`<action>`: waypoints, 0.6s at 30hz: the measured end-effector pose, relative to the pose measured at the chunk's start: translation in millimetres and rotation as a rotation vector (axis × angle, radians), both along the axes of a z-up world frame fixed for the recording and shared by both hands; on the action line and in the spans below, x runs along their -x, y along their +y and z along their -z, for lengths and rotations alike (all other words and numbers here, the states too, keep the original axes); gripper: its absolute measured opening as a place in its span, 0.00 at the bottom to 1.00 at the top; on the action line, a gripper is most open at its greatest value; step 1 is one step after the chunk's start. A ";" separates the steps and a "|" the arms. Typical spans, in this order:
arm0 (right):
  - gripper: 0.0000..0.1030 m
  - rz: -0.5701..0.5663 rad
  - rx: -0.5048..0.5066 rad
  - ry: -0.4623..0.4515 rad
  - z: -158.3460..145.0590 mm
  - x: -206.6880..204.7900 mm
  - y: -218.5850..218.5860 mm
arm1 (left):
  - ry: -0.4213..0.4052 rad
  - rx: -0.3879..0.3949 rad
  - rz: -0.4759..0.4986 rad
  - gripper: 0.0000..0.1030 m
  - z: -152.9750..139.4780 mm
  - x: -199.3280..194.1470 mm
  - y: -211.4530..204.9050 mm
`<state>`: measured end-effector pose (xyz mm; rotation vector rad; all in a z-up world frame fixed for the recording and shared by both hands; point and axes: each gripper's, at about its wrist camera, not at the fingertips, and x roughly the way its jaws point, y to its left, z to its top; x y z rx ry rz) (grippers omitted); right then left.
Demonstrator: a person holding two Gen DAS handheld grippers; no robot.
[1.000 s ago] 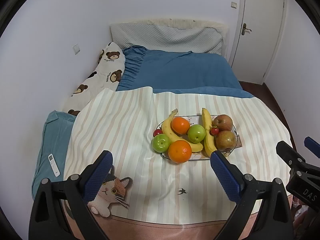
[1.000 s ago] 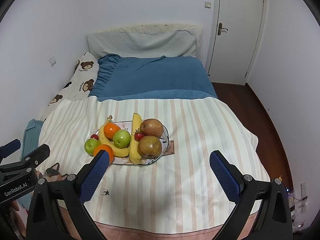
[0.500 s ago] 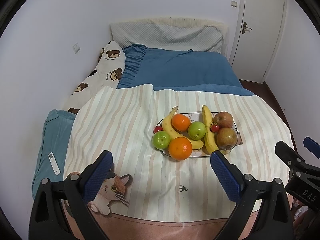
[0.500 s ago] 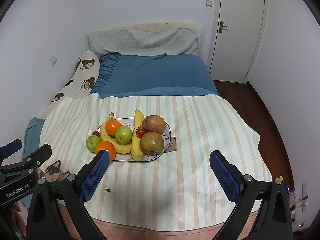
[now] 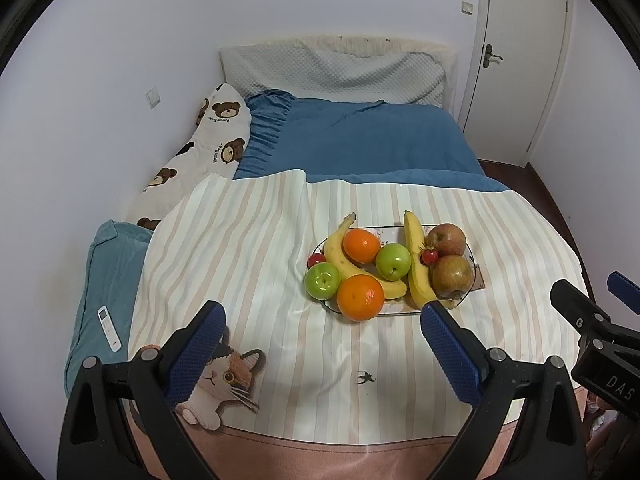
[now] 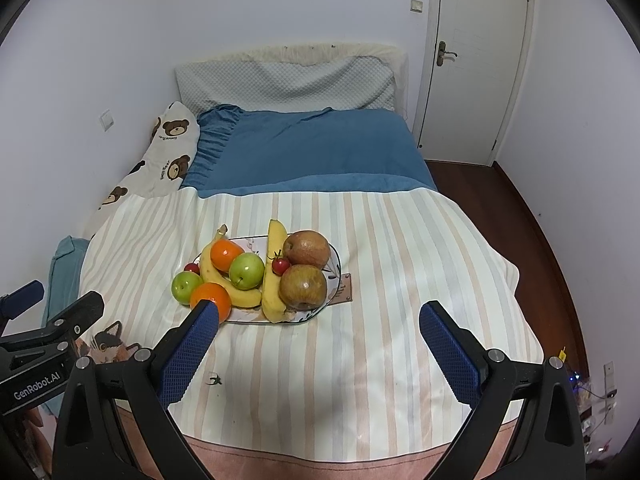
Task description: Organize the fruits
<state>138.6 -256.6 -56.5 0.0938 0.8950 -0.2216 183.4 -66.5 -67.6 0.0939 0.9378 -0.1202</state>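
An oval plate [image 5: 473,270] [image 6: 337,265] on the striped cloth holds two bananas [image 5: 414,264] [image 6: 273,276], two oranges [image 5: 360,297] [image 6: 211,299], two green apples [image 5: 322,280] [image 6: 246,270], two red-brown apples [image 5: 452,275] [image 6: 303,286] and two small red fruits [image 5: 430,256] [image 6: 280,266]. My left gripper [image 5: 322,320] is open and empty, just short of the plate. My right gripper [image 6: 319,322] is open and empty, near the plate's front edge.
The striped cloth [image 5: 248,264] covers the bed's foot and has a cat picture [image 5: 218,376]. A blue duvet [image 5: 360,140], a bear pillow [image 5: 208,148] and a remote [image 5: 109,328] lie beyond and left. A door [image 6: 476,60] and wood floor [image 6: 532,216] are right.
Both grippers have moved slightly forward toward the plate; the fruit sits a little nearer in both views. Nothing on the plate has moved.
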 end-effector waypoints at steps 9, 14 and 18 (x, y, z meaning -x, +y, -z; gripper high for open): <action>0.99 0.001 0.000 -0.001 -0.1 0.1 0.3 | 0.001 0.001 -0.002 0.97 -0.9 0.3 0.8; 0.99 0.001 0.000 -0.001 -0.6 0.6 0.7 | -0.003 0.001 -0.010 0.97 -2.5 0.6 1.9; 0.99 0.002 0.001 0.001 -0.4 0.5 0.8 | -0.011 -0.004 -0.017 0.97 -4.5 0.8 2.0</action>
